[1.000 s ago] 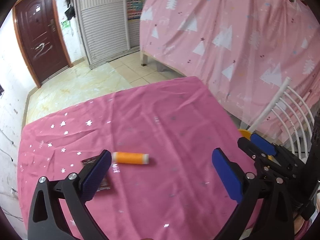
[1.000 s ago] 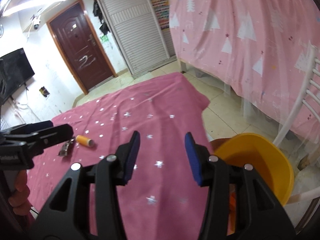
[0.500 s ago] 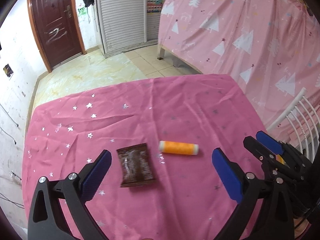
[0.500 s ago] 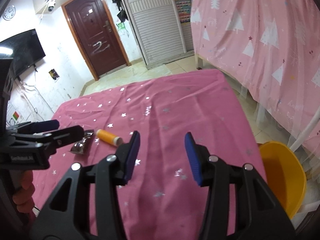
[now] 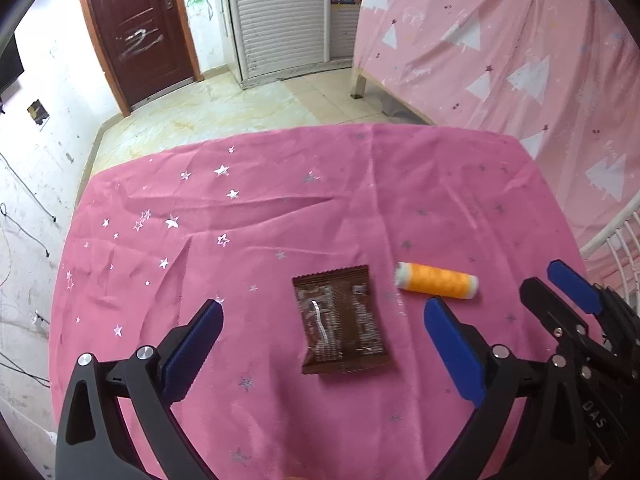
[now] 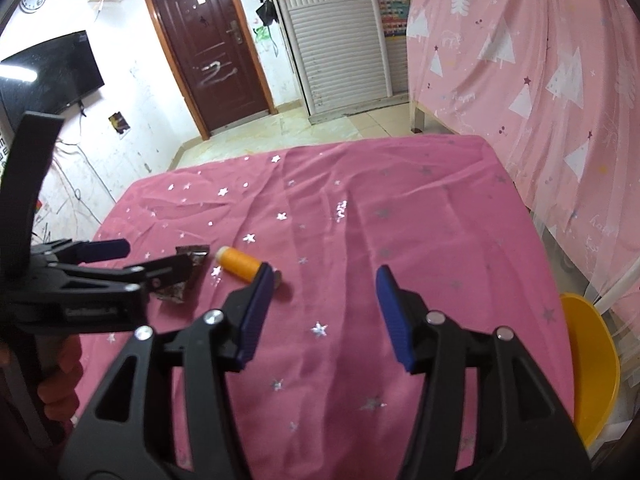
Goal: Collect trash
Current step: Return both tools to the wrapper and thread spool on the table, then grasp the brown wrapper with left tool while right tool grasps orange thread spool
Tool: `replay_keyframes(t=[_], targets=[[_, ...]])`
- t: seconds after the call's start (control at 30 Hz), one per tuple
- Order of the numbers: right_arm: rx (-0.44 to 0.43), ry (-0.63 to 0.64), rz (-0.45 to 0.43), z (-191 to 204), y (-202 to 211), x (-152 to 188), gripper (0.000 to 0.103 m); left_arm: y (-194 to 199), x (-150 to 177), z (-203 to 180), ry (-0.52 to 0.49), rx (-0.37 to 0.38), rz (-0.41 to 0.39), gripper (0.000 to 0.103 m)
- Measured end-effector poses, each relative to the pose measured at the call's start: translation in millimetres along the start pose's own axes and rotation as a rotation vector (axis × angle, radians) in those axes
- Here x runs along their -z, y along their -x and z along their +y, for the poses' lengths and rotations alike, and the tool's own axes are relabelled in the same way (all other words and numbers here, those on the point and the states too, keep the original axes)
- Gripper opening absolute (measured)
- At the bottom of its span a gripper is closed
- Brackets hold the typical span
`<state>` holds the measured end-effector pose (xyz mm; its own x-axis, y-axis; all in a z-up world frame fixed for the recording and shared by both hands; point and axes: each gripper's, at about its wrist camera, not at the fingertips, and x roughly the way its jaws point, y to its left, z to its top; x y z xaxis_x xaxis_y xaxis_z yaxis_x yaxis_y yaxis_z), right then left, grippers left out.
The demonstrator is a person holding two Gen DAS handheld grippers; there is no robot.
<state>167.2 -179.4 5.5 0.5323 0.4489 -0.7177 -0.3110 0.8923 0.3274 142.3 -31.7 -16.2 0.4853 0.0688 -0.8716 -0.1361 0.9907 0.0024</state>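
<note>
A brown snack wrapper (image 5: 340, 320) lies flat on the pink star-print tablecloth (image 5: 320, 200). My left gripper (image 5: 323, 312) hovers over it, open, with one blue pad on each side and neither touching it. An orange thread spool (image 5: 438, 284) lies just right of the wrapper. In the right wrist view the spool (image 6: 240, 264) sits just beyond the left fingertip of my right gripper (image 6: 325, 276), whose jaws are opening with nothing between them. The left gripper (image 6: 148, 258) partly hides the wrapper (image 6: 174, 294) there. A yellow bin (image 6: 592, 360) stands off the table's right edge.
A white chair back (image 5: 616, 240) stands by the table's right side. A pink tree-print cloth (image 6: 540, 80) hangs behind it. Tiled floor (image 5: 224, 108) lies beyond the table's far edge, with a brown door (image 6: 212, 52). A person's hand (image 6: 60, 372) holds the left gripper.
The left gripper has moved left and lower, bringing the wrapper between its jaws. The right gripper has swung left over the table and its jaws have widened; the yellow bin now sits at the view's right edge.
</note>
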Motion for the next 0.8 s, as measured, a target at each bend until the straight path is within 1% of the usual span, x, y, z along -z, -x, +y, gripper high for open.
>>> replay_keyframes(t=[0.13,0.2,0.27,0.33,0.43,0.5,0.53,0.57,0.67,0.8], targets=[[0.004,0.006,0.009,3,-5,0,0.051,-7,0,0,-0.010,-0.006,0.014,0.093],[0.003,0.007,0.012,4,-7,0,0.051,-11,1,0,-0.014,-0.010,0.027,0.087],[0.004,0.009,0.016,4,-9,0,0.051,-17,2,0,-0.014,0.008,0.055,0.072],[0.004,0.013,0.020,5,-12,-1,0.051,-22,5,1,-0.013,0.015,0.069,0.068],[0.002,0.019,0.026,7,-15,-2,0.051,-22,7,1,-0.027,0.001,0.053,0.061],[0.001,0.024,0.030,10,-18,-3,0.051,-20,8,2,-0.031,-0.008,0.042,0.051],[-0.001,0.028,0.032,12,-19,-3,0.051,-19,8,2,-0.033,-0.007,0.038,0.043],[-0.002,0.032,0.034,13,-21,-4,0.051,-19,7,1,-0.036,-0.006,0.036,0.039],[-0.011,0.041,0.039,17,-25,-5,0.051,-17,7,2,-0.043,-0.006,0.027,0.034],[-0.023,0.064,0.049,27,-29,-7,0.051,-13,9,11,-0.033,0.003,0.021,0.033]])
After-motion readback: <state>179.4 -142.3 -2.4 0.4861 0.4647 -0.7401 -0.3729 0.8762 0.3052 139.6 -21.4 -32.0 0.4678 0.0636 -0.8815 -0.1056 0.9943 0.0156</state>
